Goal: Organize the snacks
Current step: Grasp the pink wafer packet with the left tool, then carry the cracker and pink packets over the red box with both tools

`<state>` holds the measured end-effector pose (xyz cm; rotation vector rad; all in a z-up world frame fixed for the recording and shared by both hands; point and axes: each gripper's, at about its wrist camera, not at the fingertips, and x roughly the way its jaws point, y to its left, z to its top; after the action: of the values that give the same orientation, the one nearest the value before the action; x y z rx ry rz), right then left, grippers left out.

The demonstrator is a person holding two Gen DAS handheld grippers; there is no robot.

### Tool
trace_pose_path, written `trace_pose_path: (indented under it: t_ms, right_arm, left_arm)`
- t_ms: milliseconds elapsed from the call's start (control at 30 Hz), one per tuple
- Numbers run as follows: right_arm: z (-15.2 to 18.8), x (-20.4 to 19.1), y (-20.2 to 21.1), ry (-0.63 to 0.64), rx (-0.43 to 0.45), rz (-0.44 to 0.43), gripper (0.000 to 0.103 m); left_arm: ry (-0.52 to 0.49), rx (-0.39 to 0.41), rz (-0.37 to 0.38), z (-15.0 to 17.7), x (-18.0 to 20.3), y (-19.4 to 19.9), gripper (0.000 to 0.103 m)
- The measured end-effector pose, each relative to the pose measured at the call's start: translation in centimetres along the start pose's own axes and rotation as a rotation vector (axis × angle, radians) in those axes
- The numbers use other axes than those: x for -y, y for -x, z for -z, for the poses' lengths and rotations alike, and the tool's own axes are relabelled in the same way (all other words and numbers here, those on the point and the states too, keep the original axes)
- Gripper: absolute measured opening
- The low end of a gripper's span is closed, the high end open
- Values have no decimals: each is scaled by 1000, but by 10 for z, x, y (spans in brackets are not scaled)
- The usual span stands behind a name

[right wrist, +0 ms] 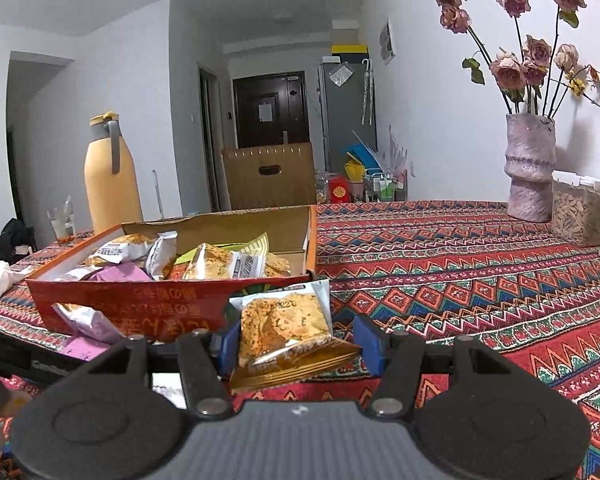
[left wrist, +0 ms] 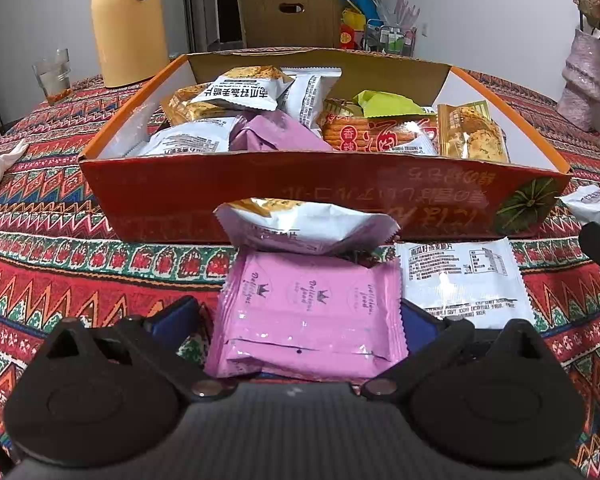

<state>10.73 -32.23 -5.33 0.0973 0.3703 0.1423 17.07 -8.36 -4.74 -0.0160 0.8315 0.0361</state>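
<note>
— Looking at the left gripper [left wrist: 304, 320] first: its blue pads [left wrist: 176, 316] stand wide, one on each side of the pink packet [left wrist: 308, 312], which lies flat on the patterned tablecloth [left wrist: 80, 264]. I can't see the pads pressing on it, so I'd call it straddled, not gripped.

— Which way does that packet run?

— Its long edges run left to right, across the gap between the jaws, so the pads would close on its short ends. It sits square in front of the left tongs, near side almost at the hinge.

— And the right gripper [right wrist: 296, 340]?

— Roughly half open, with a gold-ended cracker packet [right wrist: 284, 332] between its pads. The packet is tilted off the cloth and its left edge meets the left pad; I can't tell whether the right pad touches it, so whether it's truly clamped I can't say.

— Further out?

— A white packet [left wrist: 308, 224] rests on the pink one's far edge, leaning against the orange box [left wrist: 260, 196]. Another white packet [left wrist: 464, 276] lies flat just to the right. The box, directly beyond both grippers, is already full of snacks.

— So the move?

— I'd guess up and over that near wall; the left hand is nearer the pink packet.
</note>
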Motion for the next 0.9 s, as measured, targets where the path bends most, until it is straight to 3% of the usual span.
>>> trace_pose_path:
  t_ms: [567, 600, 667, 767, 900]
  right_arm:
    - [0, 0, 1, 0, 4, -4, 58]
    - [0, 0, 1, 1, 3, -4, 58]
    - [0, -1, 0, 0, 1, -3, 58]
    - [0, -1, 0, 2, -3, -4, 58]
    - [0, -1, -1, 4, -10, -2, 58]
  left_arm:
    - [-2, 19, -13, 1, 1, -2, 102]
    - [4, 18, -13, 1, 0, -1, 101]
    - [12, 28, -11, 1, -2, 3, 87]
    - [3, 46, 1, 4, -3, 9, 74]
    - [-7, 61, 28, 8, -4, 15, 71]
